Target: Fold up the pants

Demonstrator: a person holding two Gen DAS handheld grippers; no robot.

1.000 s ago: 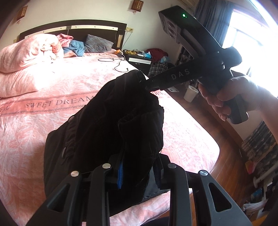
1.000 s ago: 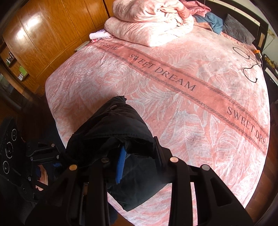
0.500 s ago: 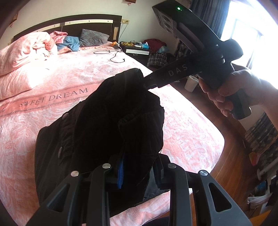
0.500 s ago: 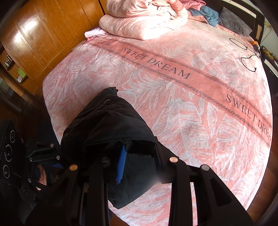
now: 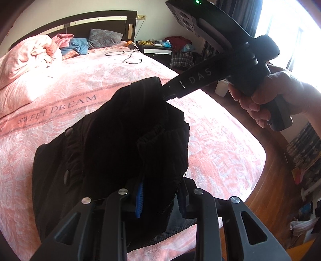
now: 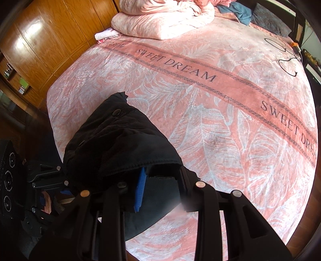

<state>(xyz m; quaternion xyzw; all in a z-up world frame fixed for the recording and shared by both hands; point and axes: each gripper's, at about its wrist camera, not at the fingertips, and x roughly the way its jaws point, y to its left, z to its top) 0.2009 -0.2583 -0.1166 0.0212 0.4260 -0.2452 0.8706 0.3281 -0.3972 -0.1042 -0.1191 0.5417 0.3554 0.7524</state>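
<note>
The black pants (image 5: pixel 112 140) hang bunched between both grippers just above the near end of the pink bed (image 5: pixel 60 84). My left gripper (image 5: pixel 160 198) is shut on a thick fold of the pants, blue pads pressing the cloth. In the left wrist view the right gripper (image 5: pixel 163 91) reaches in from the upper right, held by a hand (image 5: pixel 270 96), its tips buried in the far edge of the fabric. In the right wrist view my right gripper (image 6: pixel 160 192) is shut on the pants (image 6: pixel 120 144), whose lower part drapes onto the bedspread (image 6: pixel 210 112).
A rolled pink duvet (image 6: pixel 160 18), pillows and clothes lie at the bed's head. A black cable (image 5: pixel 128 57) lies on the bedspread. A wooden wardrobe (image 6: pixel 50 40) stands on one side, a cluttered nightstand (image 5: pixel 160 48) and wooden floor (image 5: pixel 266 188) on the other.
Both grippers have come down toward the bed with the pants in them. The bedspread looks nearer and more of the cloth lies on it. Both grips are unchanged.
</note>
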